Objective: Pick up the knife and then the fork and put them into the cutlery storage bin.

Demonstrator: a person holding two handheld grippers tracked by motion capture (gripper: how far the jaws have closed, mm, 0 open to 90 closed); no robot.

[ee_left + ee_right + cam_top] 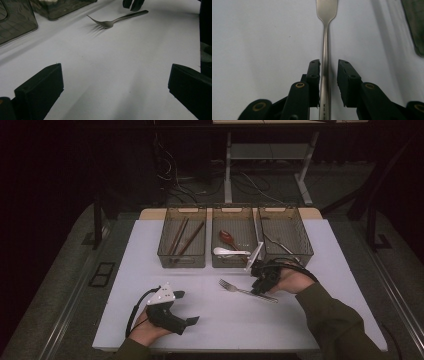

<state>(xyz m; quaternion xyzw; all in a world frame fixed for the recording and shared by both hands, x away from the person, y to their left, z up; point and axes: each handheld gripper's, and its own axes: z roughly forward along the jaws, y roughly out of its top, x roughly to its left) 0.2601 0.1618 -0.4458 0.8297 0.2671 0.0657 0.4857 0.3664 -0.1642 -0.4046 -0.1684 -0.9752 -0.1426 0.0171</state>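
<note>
Right gripper (329, 72) over fork (326, 45) handle, jaws parted, pads clear of the metal. Fork flat on white table (210, 320), just in front of the middle bin (234, 261). Left gripper (115, 82) spread wide, resting apart at the table's near left.

Wide bare table (215, 315) between both hands, open passage there. Along the far edge, three bins (235, 242) stand side by side, walling it off. The fork (247, 290) lies mid-table, just before the bins, the lone obstacle.
</note>
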